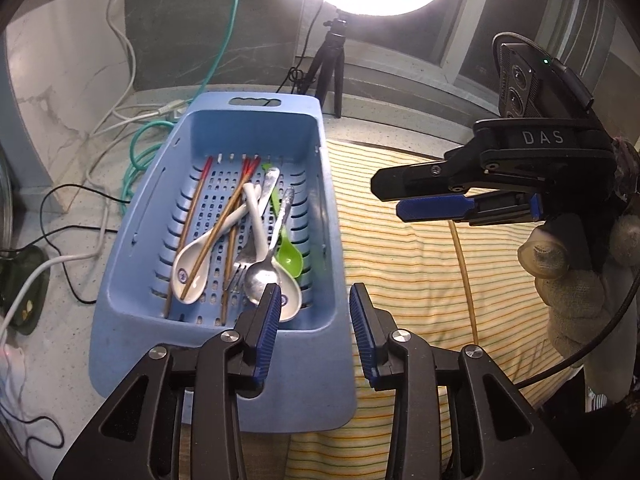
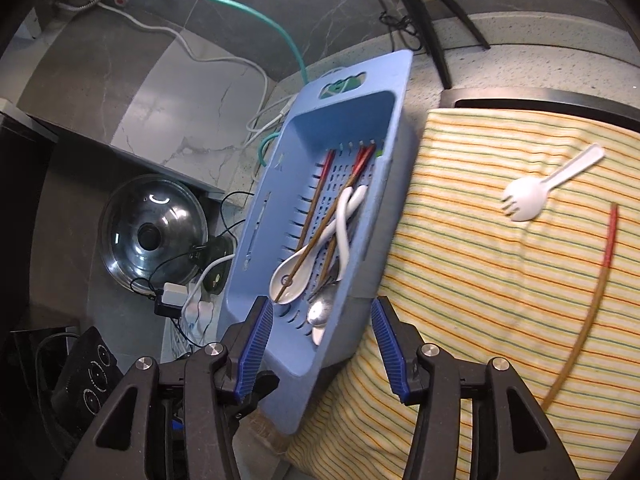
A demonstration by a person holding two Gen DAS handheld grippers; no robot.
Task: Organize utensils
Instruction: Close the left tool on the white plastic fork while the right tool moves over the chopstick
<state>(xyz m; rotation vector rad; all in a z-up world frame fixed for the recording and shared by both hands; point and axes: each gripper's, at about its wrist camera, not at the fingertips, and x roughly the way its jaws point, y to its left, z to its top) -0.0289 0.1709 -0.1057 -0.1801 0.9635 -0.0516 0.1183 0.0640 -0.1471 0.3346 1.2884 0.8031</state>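
A blue slotted basket (image 1: 132,240) (image 2: 256,216) holds several chopsticks (image 1: 212,236), white ceramic spoons (image 1: 190,270), a metal spoon (image 1: 262,276), a fork (image 1: 244,258) and a green plastic spoon (image 1: 290,258). On the striped cloth (image 2: 480,280) lie a white plastic spork (image 2: 528,196) and one chopstick (image 2: 588,304). My left gripper (image 1: 314,332) is open and empty above the basket's near right rim. My right gripper (image 2: 322,344) is open and empty over the basket's near end; it shows in the left wrist view (image 1: 424,196), above the cloth.
A ring light on a tripod (image 1: 332,60) stands behind the basket. Cables and a green hose (image 1: 144,152) lie left of it. A glass pot lid (image 2: 154,236), a power strip (image 2: 176,300) and an induction cooker (image 2: 84,376) are at the left.
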